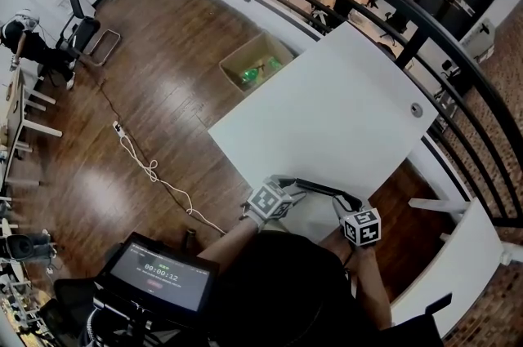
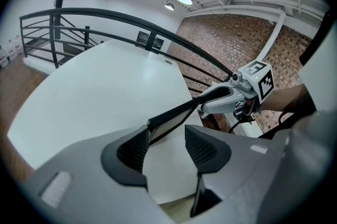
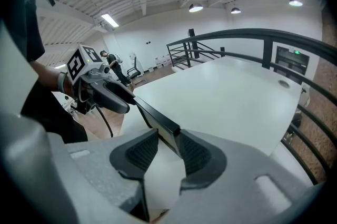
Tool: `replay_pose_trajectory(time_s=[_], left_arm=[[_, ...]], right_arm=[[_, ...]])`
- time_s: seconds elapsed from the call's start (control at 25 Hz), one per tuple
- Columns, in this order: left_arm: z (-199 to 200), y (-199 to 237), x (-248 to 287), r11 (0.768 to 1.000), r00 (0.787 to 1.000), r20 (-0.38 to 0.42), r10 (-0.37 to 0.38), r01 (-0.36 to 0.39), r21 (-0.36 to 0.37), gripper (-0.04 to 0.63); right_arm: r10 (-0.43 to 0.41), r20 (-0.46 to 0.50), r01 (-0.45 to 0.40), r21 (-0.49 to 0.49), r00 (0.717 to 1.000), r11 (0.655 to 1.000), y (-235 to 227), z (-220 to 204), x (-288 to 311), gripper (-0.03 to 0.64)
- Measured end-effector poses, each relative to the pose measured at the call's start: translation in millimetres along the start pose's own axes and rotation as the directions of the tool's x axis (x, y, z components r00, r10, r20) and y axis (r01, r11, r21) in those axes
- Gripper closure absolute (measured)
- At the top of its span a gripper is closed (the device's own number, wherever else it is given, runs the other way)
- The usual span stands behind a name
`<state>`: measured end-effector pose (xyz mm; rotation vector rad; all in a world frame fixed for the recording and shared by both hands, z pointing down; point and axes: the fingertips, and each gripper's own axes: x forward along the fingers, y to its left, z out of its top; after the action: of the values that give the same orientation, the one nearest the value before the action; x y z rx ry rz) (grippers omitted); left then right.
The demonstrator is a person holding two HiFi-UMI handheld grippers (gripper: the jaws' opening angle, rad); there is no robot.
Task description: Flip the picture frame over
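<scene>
Faces the near edge of a large white rectangular table (image 1: 327, 108), with a grey two-jaw gripper in each hand. Pinches one end of a slim, dark-rimmed rectangular picture frame (image 2: 176, 114) in the right gripper (image 3: 168, 137), both black ribbed pads (image 3: 194, 156) pressed against the rim. Brings the left gripper (image 2: 167, 133) to the frame's other end with jaws spread wide. Has the frame's corner close against one pad there, perhaps touching it, though hard to confirm at this angle. Leaves bare table top showing between the frame and the other pad.

Holds the frame tilted over the table's near edge, spanning the gap between the two grippers. Shows a pale face under the dark rim in the left gripper view. Points both grippers slantwise down toward the table top.

Beyond the table's far side, a curved black metal railing (image 1: 392, 6). Beside the table's left-hand edge, on the brown wood floor (image 1: 163, 92), an open cardboard box (image 1: 255, 64) with something green inside. Well off the table's left corner, a white cable (image 1: 151, 170) looped across the floor.
</scene>
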<state>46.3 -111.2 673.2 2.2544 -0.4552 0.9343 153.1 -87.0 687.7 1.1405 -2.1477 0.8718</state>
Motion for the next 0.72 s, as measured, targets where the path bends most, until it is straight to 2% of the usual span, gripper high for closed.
replay_pose_trajectory(time_s=[0.24, 0.72], left_arm=[[9.3, 23.0, 9.2, 1.0, 1.0, -0.002, -0.006, 0.006, 0.007, 0.373], [14.8, 16.7, 14.5, 1.0, 0.999, -0.046, -0.014, 0.015, 0.012, 0.373]], right_arm=[[-0.007, -0.007, 0.007, 0.007, 1.0, 1.0, -10.5, 12.0, 19.7, 0.5], [-0.013, -0.032, 0.014, 0.036, 0.999, 0.999, -20.7, 10.2, 16.9, 0.5]])
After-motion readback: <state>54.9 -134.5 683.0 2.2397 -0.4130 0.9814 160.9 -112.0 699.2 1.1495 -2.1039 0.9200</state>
